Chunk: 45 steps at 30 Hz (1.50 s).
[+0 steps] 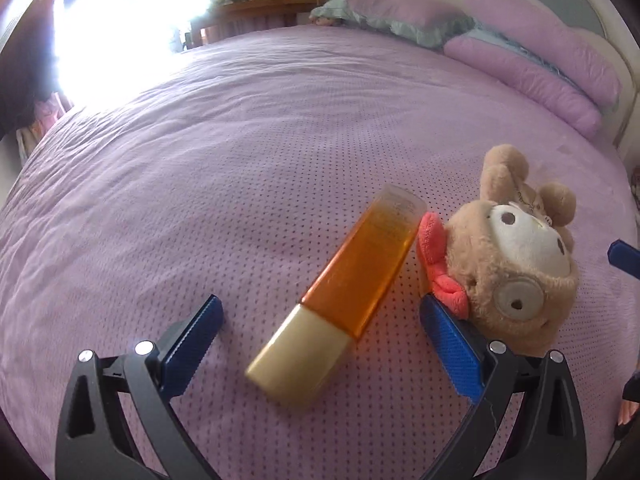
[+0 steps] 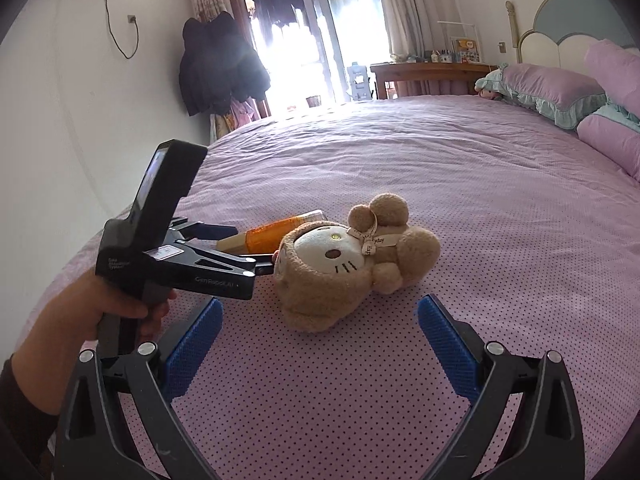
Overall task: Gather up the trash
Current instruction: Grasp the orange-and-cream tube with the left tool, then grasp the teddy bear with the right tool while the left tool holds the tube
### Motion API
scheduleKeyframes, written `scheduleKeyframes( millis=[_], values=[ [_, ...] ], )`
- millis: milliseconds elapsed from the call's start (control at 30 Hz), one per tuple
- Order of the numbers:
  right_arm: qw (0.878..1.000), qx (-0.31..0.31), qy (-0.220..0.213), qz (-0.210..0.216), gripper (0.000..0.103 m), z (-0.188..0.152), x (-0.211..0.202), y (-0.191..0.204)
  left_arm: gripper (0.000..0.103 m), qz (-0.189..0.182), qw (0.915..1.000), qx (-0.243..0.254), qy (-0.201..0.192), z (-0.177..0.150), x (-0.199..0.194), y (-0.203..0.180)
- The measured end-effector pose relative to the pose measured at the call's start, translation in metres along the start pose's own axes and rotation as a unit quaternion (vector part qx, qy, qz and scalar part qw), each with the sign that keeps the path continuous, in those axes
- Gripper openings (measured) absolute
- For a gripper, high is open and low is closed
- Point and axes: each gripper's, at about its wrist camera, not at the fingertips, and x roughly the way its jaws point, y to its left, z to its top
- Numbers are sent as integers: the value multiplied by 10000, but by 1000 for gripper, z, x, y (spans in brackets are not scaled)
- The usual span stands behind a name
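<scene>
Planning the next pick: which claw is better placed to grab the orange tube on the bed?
Left. The left claw is open with the orange plastic tube with a cream cap between its fingers; the open right claw faces the brown plush toy instead.

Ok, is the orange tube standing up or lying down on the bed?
Lying down: the orange tube rests flat on the bed, pale cap toward the open left gripper.

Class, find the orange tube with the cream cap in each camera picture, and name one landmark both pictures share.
Left wrist: orange tube lies lower centre, between the open tongs.
Right wrist: the tube is left of centre, partly behind the plush toy.
Shared landmark: the plush toy.
</scene>
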Motion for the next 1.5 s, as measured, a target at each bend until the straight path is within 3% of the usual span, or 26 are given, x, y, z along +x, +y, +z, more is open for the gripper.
scheduleKeyframes(
  millis=[100,333,400,833,1067,1200,1267,1367,1500],
  values=[
    [10000,81,2,-19,95,2,1,-5,91,-137,9999,-74,-3,0,2,1],
    [9987,484,121,144,95,7,6,-23,40,-72,10000,-23,19,-4,-1,-5],
    [9981,580,138,140,95,7,7,-28,34,-72,9999,-73,0,-6,-4,-7],
    [9947,995,211,142,95,17,19,-56,32,-478,9942,-740,-612,-33,-49,-2],
    [9941,1060,15,225,95,27,29,-70,32,-705,9912,-793,-794,-37,-58,-7],
    [9925,1182,263,151,95,38,53,-83,32,-792,9904,-812,-790,-37,-56,-8],
    [9879,1435,478,345,95,40,67,-93,32,-869,9891,-881,-801,-38,-54,-5],
    [9701,2109,887,806,96,38,92,-109,32,-1015,9860,-1038,-824,-40,-53,-1],
    [9641,2324,978,837,96,44,102,-114,32,-1146,9822,-1217,-855,-42,-52,7]
  ],
)
